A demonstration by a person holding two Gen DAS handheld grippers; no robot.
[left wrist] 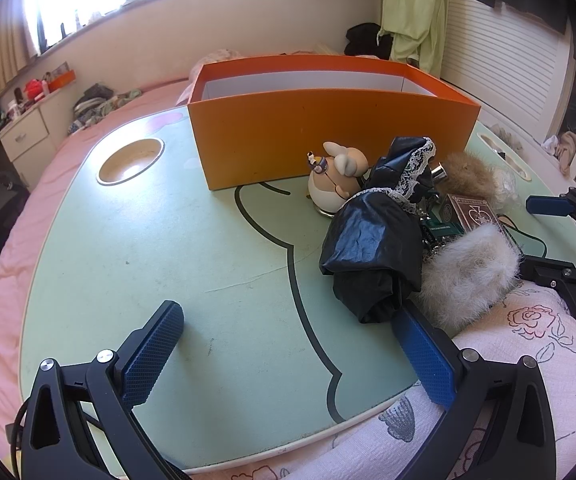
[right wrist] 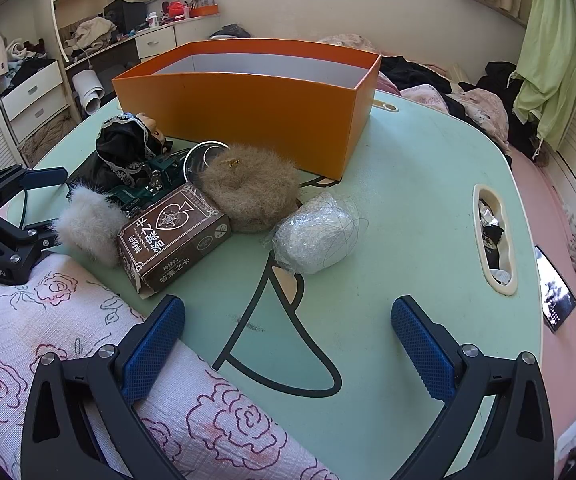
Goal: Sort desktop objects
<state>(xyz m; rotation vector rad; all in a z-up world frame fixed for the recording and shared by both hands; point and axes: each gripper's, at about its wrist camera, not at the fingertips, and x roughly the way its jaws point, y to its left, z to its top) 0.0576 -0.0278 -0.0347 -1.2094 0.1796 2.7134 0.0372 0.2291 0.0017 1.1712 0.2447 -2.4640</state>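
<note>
Both the left gripper (left wrist: 288, 344) and right gripper (right wrist: 288, 340) gape empty above the green table (right wrist: 408, 208), near the orange box (right wrist: 263, 108).

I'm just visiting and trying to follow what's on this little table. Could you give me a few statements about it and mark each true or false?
1. The orange box looks empty. True, as far as its inside shows.
2. The right gripper holds the brown card box. False: its jaws are open with nothing between them.
3. The brown fur pompom touches the card box. True.
4. The left gripper is shut. False: it is open.
</note>
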